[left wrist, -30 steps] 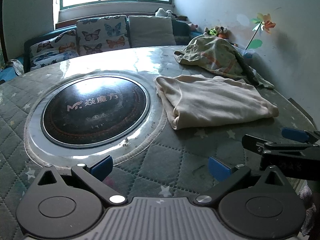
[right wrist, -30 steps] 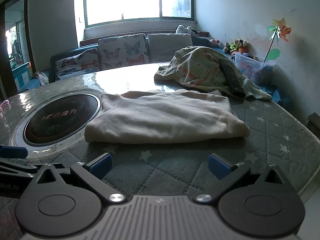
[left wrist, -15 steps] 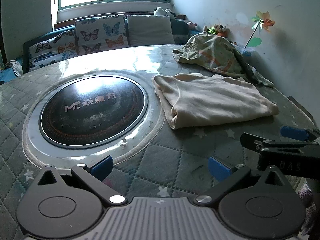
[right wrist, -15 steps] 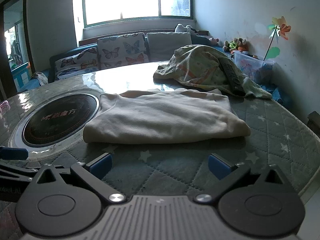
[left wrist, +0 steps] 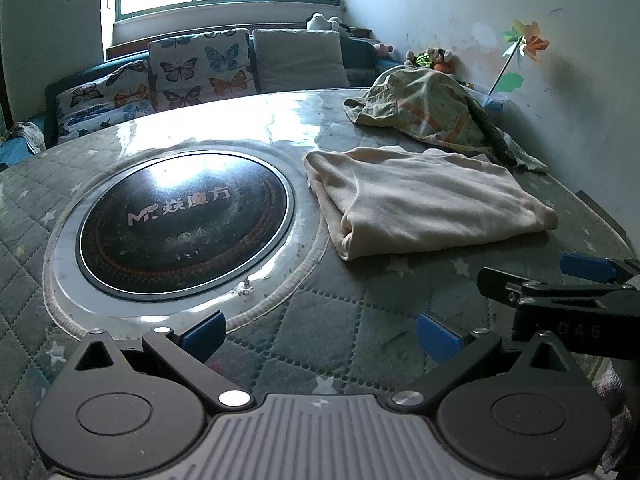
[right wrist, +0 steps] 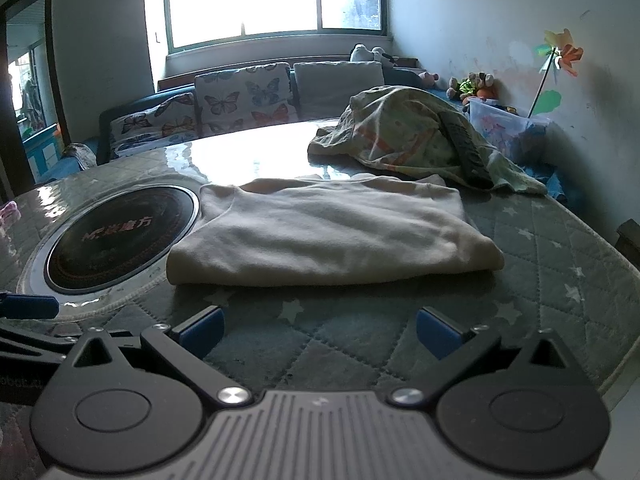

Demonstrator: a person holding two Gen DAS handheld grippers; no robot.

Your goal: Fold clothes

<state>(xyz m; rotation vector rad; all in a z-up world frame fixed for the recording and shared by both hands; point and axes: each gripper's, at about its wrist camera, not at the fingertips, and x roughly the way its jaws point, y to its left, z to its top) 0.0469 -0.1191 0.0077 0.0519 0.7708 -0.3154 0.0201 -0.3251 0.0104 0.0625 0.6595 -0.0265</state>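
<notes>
A cream garment (left wrist: pixel 428 204) lies folded into a flat rectangle on the quilted round table; it also shows in the right wrist view (right wrist: pixel 332 232). My left gripper (left wrist: pixel 320 338) is open and empty, low over the table's near edge, well short of the garment. My right gripper (right wrist: pixel 320 332) is open and empty, just in front of the garment's near edge. The right gripper's side shows at the right of the left wrist view (left wrist: pixel 568 292).
A crumpled patterned cloth (left wrist: pixel 424 110) with a dark remote (right wrist: pixel 464 148) on it lies behind the garment. A black round cooktop (left wrist: pixel 184 220) is set in the table's middle. A sofa with butterfly cushions (left wrist: pixel 200 68) stands behind; a plastic box (right wrist: pixel 508 132) stands by the wall.
Both grippers have drawn slightly back and shifted a little; the folded garment has not moved. Both stay open and empty.
</notes>
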